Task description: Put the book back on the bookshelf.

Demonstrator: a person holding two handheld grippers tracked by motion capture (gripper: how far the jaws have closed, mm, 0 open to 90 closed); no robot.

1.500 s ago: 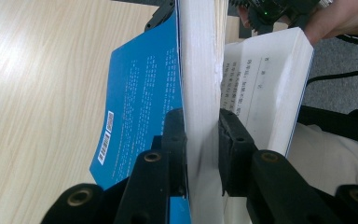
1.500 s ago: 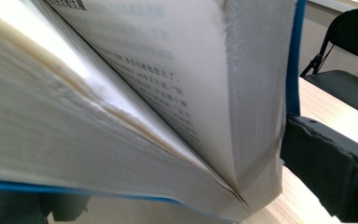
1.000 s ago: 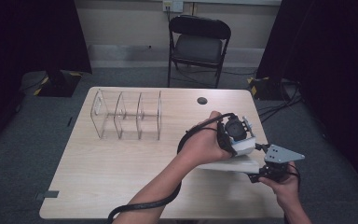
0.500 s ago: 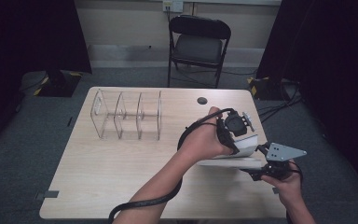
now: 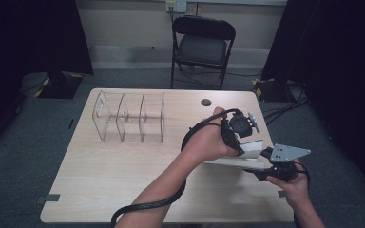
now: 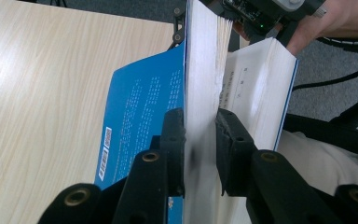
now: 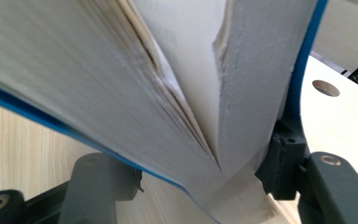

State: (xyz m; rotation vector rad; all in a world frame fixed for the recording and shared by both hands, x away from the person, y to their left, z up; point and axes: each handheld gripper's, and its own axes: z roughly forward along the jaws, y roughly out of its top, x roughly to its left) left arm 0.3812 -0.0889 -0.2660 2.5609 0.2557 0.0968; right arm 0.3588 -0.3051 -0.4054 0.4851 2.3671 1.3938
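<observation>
Left gripper [image 6: 200, 135] clamped tight; right gripper [image 7: 200, 186] mid-closing, both level.

The near left of the counter [image 5: 100, 185] lies bare, giving a hand wide passage. A clear divided rack [image 5: 129, 117] stands at the far left, well apart from the open book [image 5: 247, 152] at the right edge. Both claws crowd around that book, and the left cable [image 5: 171, 197] trails across the front.

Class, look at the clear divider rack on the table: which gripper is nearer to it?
Left. The left gripper, gripping the book, sits right of the rack; the right gripper is farther right, nearer the person.
</observation>
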